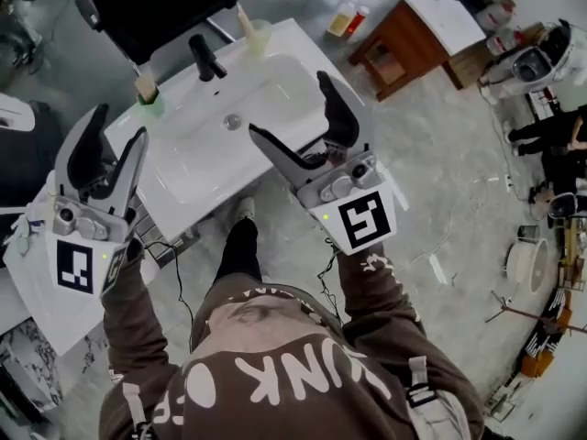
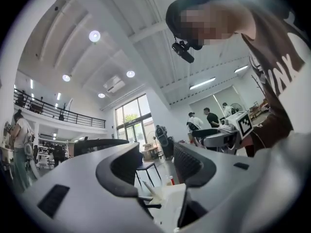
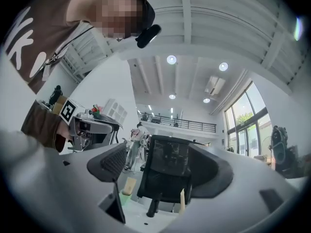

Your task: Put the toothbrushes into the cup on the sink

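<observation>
A white sink (image 1: 275, 71) with a black faucet (image 1: 205, 57) lies below me. At its back left stands a green cup (image 1: 150, 102) with a toothbrush head sticking out. A pale cup (image 1: 258, 37) at the back right also holds a toothbrush. My left gripper (image 1: 117, 126) hovers over the sink's left edge, open and empty. My right gripper (image 1: 289, 106) hangs over the basin's right half, open and empty. The right gripper view shows the green cup (image 3: 128, 189), the faucet (image 3: 151, 208) and the pale toothbrush (image 3: 182, 199) beyond the open right gripper (image 3: 160, 169). The left gripper (image 2: 155, 165) is open in its own view.
A black chair back (image 1: 156, 3) stands behind the sink. A wooden side table (image 1: 404, 39) with bottles (image 1: 348, 18) sits to the right. A white counter (image 1: 37, 282) runs along the left. Cables and clutter lie on the floor at far right.
</observation>
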`<state>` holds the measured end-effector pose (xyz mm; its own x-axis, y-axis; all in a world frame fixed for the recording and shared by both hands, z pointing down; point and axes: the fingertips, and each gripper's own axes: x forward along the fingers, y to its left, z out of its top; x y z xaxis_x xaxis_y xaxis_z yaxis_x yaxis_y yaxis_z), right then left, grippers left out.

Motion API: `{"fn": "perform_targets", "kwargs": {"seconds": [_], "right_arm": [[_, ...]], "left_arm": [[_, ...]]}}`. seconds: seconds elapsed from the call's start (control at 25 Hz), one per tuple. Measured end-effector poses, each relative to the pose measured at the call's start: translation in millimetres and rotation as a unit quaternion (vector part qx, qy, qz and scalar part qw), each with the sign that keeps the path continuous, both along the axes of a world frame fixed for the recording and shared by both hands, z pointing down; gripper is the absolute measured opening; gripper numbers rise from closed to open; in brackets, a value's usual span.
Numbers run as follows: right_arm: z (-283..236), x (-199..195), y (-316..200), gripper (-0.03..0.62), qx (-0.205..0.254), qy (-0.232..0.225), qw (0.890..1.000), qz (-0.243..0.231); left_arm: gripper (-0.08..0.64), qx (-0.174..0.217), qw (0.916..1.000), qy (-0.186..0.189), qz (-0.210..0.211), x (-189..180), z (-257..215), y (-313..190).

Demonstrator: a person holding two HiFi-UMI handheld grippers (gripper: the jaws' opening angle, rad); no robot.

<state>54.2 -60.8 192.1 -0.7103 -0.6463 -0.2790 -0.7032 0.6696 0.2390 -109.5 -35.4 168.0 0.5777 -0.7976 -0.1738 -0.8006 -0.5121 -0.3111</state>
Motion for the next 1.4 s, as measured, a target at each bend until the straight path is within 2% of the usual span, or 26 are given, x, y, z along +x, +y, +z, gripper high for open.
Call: {"fn": "perform_targets", "kwargs": {"seconds": [0.12,0.24,0.56,0.84,1.16,1.4], "right_arm": [[-3,15,76,0.407,-0.008,0.006,1.000,0.001],[2,32,128,0.404,-0.027,0.011,1.000,0.008],[-21,38,233,0.385,-0.036,0.003,0.999,0.028],[-34,30,266,0.347,-0.029,0.013,0.998,0.047],[-40,2,280,0.345,-0.029,0.024,0.998,0.060],[-46,-1,287,0.345,-0.021,0.028,0.997,0.069]], "left_arm": [[0.210,0.001,1.0000,-0.006,0.007,30,-6,71],[0.210,-0.013,0.9998,-0.003,0.014,54,-1,120],[0.210,-0.014,0.9993,-0.005,0.036,66,-35,220],[0.210,-0.008,0.9983,-0.006,0.058,62,-51,256],[0.209,0.000,0.9972,-0.009,0.075,37,-58,270],[0.209,0.004,0.9966,-0.006,0.082,33,-62,276]]}}
